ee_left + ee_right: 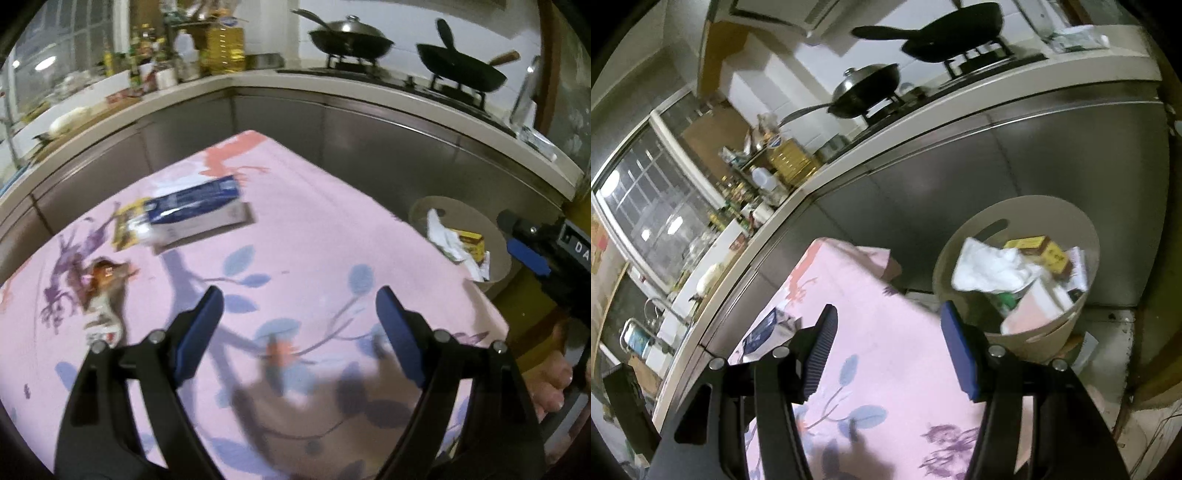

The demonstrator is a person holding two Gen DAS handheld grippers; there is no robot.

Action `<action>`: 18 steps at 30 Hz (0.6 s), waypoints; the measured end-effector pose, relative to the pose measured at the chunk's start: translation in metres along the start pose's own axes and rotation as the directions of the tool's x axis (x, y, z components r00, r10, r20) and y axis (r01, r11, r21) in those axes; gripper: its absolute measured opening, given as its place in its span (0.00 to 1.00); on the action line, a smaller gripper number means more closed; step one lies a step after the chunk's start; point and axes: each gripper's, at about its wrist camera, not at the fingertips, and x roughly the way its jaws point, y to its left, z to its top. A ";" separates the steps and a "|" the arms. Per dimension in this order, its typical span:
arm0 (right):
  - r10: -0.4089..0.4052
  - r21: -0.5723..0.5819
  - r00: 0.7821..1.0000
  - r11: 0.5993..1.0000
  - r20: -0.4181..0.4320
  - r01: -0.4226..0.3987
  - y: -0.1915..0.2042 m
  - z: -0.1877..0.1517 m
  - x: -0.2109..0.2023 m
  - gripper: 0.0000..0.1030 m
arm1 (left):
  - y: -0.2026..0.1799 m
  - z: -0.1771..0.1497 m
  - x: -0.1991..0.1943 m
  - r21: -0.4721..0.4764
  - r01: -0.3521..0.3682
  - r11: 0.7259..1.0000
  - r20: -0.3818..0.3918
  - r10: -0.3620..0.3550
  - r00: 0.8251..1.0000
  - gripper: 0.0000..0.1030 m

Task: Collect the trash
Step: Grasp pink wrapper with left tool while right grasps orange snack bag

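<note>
On the pink floral tablecloth [295, 229] lie a blue and white wrapper [192, 206] on a grey flat carton [218, 225], a yellow packet [127, 225] beside them, and a crumpled brown snack wrapper [105, 291] at the left. A beige trash bin [1049, 332] stands off the table's right side, holding white paper [990, 269], a yellow box [1041, 251] and other trash. My left gripper [299, 306] is open and empty above the table. My right gripper [888, 321] is open and empty near the bin; it also shows in the left wrist view [524, 243].
Steel cabinets [369, 147] and a counter [406, 99] with two woks [351, 37] and bottles [221, 48] run behind the table. The bin also shows in the left wrist view [498, 236]. A window and sink area [646, 229] lie at the left.
</note>
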 end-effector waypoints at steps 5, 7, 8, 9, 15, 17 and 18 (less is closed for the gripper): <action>0.018 -0.045 0.999 0.999 -0.034 -0.019 0.027 -0.011 0.006 0.54 | 0.026 -0.009 -0.012 -0.036 -0.043 0.998 0.020 0.043 0.999 0.79; 0.025 -0.062 0.998 0.998 -0.054 -0.028 0.038 -0.017 0.010 0.54 | 0.037 -0.013 -0.017 -0.051 -0.061 0.997 0.024 0.062 0.998 0.79; 0.028 -0.069 0.998 0.997 -0.063 -0.033 0.043 -0.020 0.012 0.54 | 0.044 -0.016 -0.019 -0.059 -0.074 0.996 0.028 0.076 0.997 0.79; 0.032 -0.077 0.997 0.996 -0.073 -0.038 0.048 -0.023 0.014 0.54 | 0.048 -0.018 -0.021 -0.065 -0.083 0.994 0.029 0.085 0.996 0.79; 0.051 -0.130 0.990 0.989 -0.129 -0.068 0.078 -0.044 0.023 0.54 | 0.080 -0.031 -0.033 -0.118 -0.153 0.981 0.044 0.159 0.986 0.79; 0.055 -0.145 0.988 0.986 -0.147 -0.077 0.084 -0.049 0.026 0.54 | 0.094 -0.036 -0.036 -0.139 -0.179 0.974 0.045 0.187 0.981 0.79; 0.058 -0.157 0.985 0.984 -0.161 -0.084 0.090 -0.054 0.029 0.54 | 0.099 -0.037 -0.037 -0.148 -0.191 0.970 0.045 0.199 0.979 0.79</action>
